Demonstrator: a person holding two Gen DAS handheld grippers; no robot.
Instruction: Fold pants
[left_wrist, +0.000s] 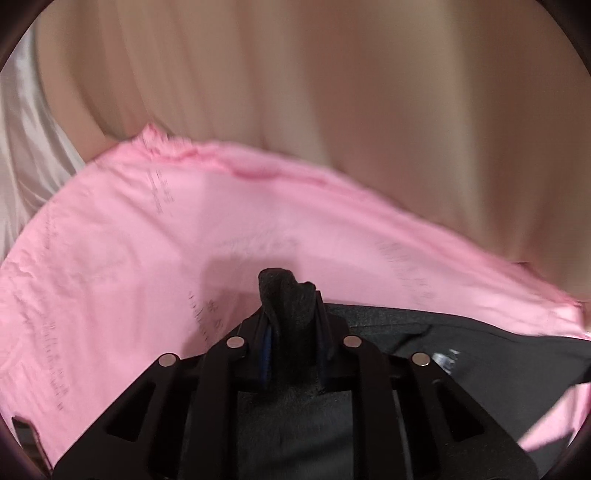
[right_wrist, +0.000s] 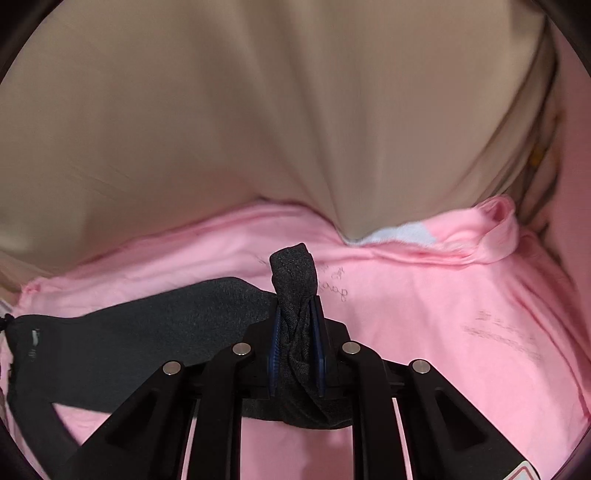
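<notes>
Dark grey knitted cloth, the pants (right_wrist: 155, 325), is seen pinched in both tools. In the right wrist view the right gripper (right_wrist: 297, 332) is clenched on a bunched corner of the pants, and a twisted tuft of the cloth stands up between the 2 blue-edged fingers (right_wrist: 274, 350). From there the pants are stretched to the left as a band above a pink sheet (right_wrist: 461, 314), and a small pale tag is visible near the left end, too blurred to be read.

In the left wrist view the left gripper (left_wrist: 291, 314) is also closed on the pants (left_wrist: 424, 332), with a dark tuft held up between its fingers (left_wrist: 266, 343). The cloth runs to the right and under the tool, and a small white mark is seen on it, not readable.

The pink sheet (left_wrist: 129, 240) is covered with faint grey handwriting in several places; no word can be made out, only some curly letters beside the right tuft. Behind the sheet a beige curtain (right_wrist: 258, 110) (left_wrist: 332, 92) hangs in folds. A white patch (right_wrist: 402, 233) shows at the far edge of the sheet.
</notes>
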